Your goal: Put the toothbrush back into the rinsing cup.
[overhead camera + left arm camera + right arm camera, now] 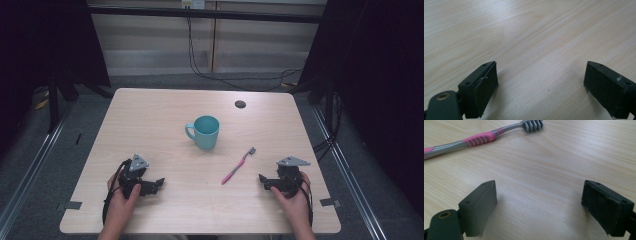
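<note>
Resting low on the table (165,105), both tongs (left (159,183), right (262,179)) gape, pointing inward, toothbrush (239,165) between.

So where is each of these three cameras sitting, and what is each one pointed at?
High view: above the person's side, facing forward and down on the table, cup and toothbrush; both forearms, left gripper and right gripper show.
Left gripper view: on the left gripper, looking along its open jaws at bare wood.
Right gripper view: on the right gripper, jaws open, facing the toothbrush.
Shared: high and right gripper views both show the toothbrush.
</note>
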The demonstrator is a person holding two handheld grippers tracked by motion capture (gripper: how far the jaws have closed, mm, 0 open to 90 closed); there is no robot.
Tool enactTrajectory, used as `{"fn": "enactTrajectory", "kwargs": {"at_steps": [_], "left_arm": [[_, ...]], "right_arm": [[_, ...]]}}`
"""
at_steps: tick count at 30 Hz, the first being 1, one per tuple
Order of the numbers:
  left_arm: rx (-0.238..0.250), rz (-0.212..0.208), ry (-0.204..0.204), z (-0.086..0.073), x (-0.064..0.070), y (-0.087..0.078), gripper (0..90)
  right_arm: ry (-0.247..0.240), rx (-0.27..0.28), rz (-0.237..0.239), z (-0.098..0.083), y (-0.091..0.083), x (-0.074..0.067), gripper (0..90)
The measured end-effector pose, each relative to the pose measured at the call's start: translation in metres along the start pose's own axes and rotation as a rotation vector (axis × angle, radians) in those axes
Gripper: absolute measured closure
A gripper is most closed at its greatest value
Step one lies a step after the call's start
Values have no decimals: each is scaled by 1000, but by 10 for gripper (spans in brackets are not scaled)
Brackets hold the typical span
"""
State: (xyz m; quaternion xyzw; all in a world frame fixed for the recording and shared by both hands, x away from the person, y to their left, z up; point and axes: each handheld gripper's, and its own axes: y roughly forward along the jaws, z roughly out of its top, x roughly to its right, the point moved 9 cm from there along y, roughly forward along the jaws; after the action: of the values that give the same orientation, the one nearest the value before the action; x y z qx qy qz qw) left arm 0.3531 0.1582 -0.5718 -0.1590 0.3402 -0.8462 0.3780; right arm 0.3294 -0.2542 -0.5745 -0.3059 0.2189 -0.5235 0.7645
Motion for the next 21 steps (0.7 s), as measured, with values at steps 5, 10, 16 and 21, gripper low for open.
{"fn": "enactTrajectory", "kwargs": {"at_steps": [5, 10, 16, 21], "left_arm": [[0, -1, 0, 0, 0, 0, 116], [0, -2, 0, 0, 0, 0, 116], [1, -2, -1, 0, 0, 0, 117], [0, -3, -1, 0, 0, 0, 117]], "right_arm": [[-2, 2, 1, 0, 0, 0, 126], [0, 0, 2, 0, 0, 0, 128], [37, -34, -30, 3, 1, 1, 167], [90, -132, -60, 10, -1, 2, 303]]}}
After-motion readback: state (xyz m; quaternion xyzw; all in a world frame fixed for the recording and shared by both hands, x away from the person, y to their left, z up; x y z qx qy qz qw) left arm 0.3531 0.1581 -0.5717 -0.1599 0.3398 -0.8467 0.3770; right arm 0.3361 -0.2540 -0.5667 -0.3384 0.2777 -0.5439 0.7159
